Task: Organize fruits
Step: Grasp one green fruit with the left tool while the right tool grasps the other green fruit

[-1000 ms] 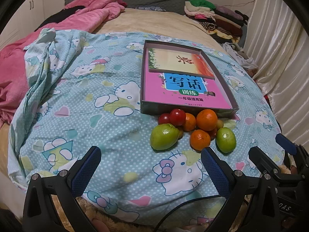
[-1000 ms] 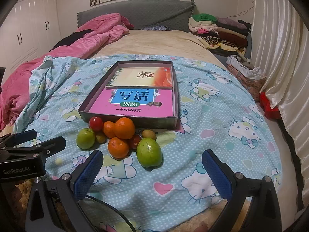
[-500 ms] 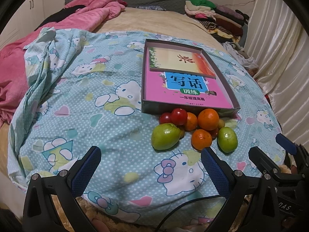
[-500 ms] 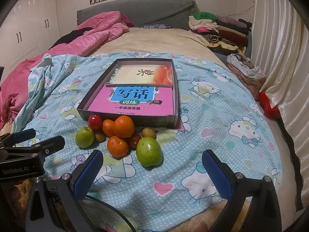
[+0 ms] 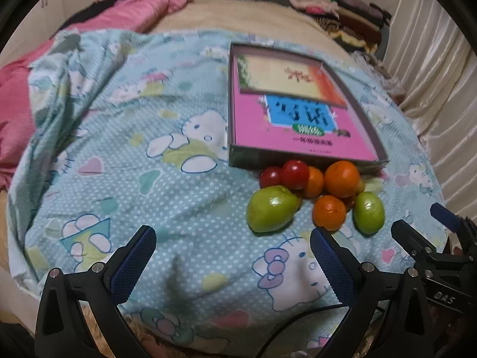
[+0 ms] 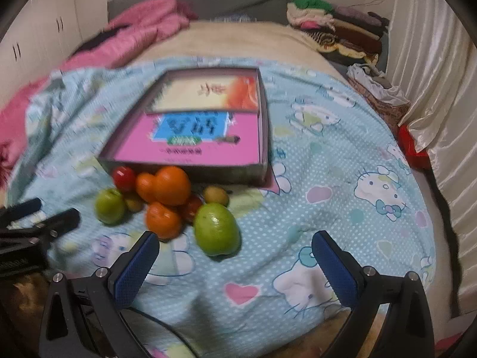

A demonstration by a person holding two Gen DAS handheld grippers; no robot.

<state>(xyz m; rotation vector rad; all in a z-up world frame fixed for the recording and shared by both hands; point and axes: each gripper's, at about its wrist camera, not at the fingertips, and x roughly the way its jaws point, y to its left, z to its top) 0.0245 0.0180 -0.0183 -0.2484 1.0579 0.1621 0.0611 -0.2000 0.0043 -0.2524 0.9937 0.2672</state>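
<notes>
Both grippers have advanced toward the fruit since the earlier frames. Left gripper (image 5: 232, 256) and right gripper (image 6: 235, 261): jaws spread wide, holding nothing, above the patterned bedsheet (image 5: 125, 161). Fruit pile (image 6: 167, 197), with large green fruit (image 6: 217, 229) just ahead of the right gripper, lies touching the near wall of the shallow box (image 6: 226, 173) holding books.

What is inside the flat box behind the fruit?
The box holds a pink book with a yellowish-orange book lying on its far end. The box floor beneath them is covered.
</notes>
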